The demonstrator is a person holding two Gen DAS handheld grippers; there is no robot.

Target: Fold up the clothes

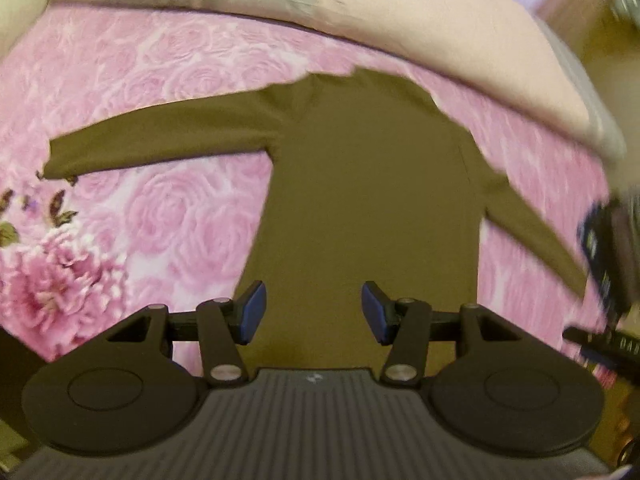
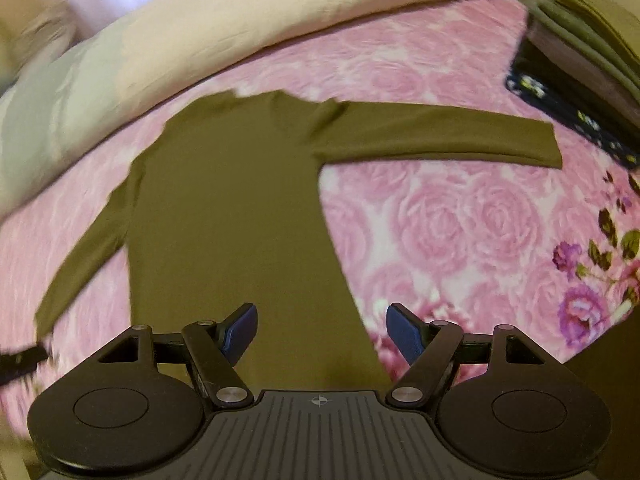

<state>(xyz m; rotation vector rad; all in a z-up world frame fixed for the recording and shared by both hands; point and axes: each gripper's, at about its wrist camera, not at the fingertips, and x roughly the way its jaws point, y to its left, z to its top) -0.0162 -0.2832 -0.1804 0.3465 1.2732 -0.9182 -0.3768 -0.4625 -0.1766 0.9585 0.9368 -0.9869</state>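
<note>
I am hovering both tongs spread and empty above the hem end of the shirt [image 1: 360, 184], which is lying flat on the sheet [image 1: 168, 200] with sleeves out. The left tongs [image 1: 312, 312] are sitting over mid-hem; the right tongs [image 2: 320, 336] are straddling the hem's right edge. I am judging it best to pinch each hem corner cleanly, one layer pair only. Blur is smearing everything, and the hem itself is hiding beneath the tongs.

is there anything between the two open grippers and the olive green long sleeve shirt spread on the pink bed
Nothing visible. The left gripper and right gripper both hang open above the olive long-sleeved shirt near its hem, on the pink rose-print bedspread.
</note>
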